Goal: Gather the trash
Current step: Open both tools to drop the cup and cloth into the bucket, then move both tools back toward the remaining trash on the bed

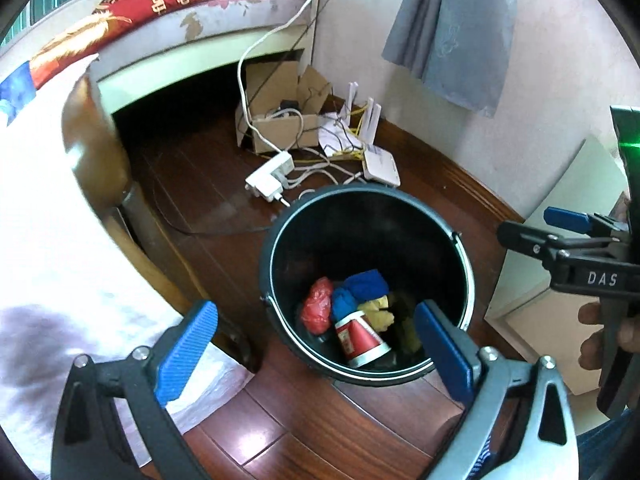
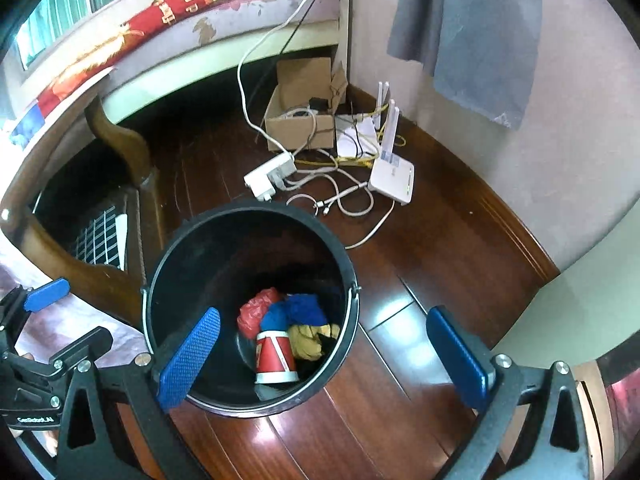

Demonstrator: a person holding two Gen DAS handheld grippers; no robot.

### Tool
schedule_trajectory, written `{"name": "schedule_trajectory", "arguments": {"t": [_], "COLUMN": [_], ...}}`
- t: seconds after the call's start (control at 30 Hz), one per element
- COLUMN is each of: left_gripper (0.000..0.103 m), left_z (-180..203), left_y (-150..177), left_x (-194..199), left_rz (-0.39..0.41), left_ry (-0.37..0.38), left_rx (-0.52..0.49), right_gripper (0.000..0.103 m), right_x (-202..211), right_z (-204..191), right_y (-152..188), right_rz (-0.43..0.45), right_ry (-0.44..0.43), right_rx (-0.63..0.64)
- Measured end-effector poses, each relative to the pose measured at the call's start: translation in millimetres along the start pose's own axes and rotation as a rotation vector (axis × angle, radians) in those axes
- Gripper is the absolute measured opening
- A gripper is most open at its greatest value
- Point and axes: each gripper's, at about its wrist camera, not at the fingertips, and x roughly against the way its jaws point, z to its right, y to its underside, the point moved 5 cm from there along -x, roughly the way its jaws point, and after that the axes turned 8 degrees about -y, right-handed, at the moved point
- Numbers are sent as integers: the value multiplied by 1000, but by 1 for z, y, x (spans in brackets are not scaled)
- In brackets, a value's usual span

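Both the left gripper (image 1: pixel 316 352) and the right gripper (image 2: pixel 324 356) are held wide and empty above the bin (image 1: pixel 280 240). Cup (image 1: pixel 360 338), red bag (image 1: pixel 318 310) and blue and yellow scraps are seen at its bottom. Nothing should be snagged on the rim; cables (image 2: pixel 340 196) beyond are best left alone

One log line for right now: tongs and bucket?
left tongs: open, empty | right tongs: open, empty | bucket: on floor, holds paper cup, red bag, blue and yellow scraps
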Motion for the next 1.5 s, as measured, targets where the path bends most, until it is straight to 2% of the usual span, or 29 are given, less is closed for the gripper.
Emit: {"name": "schedule_trajectory", "arguments": {"t": [0.23, 0.53, 0.7, 1.0, 1.37, 1.5], "left_gripper": [100, 101, 101, 101, 101, 94], "left_z": [-7, -24, -48, -125, -232, -270], "left_y": [-6, -9, -7, 5, 34, 38], "left_x": [36, 80, 107, 143, 166, 171], "left_rz": [66, 129, 171, 230, 247, 256], "left_ry": [-20, -68, -112, -231, -388, -411], "left_rx": [25, 47, 77, 184, 320, 365], "right_gripper": [103, 103, 103, 103, 103, 103], "right_x": [37, 77, 88, 92, 86, 82], "right_z": [-11, -52, -79, -150, -254, -285], "right_y": [-1, 1, -4, -17, -47, -58], "right_rz": [60, 117, 146, 195, 249, 233], "right_ry": [-1, -31, -65, -140, -264, -278], "right_rx": [20, 110, 143, 264, 356, 365]}}
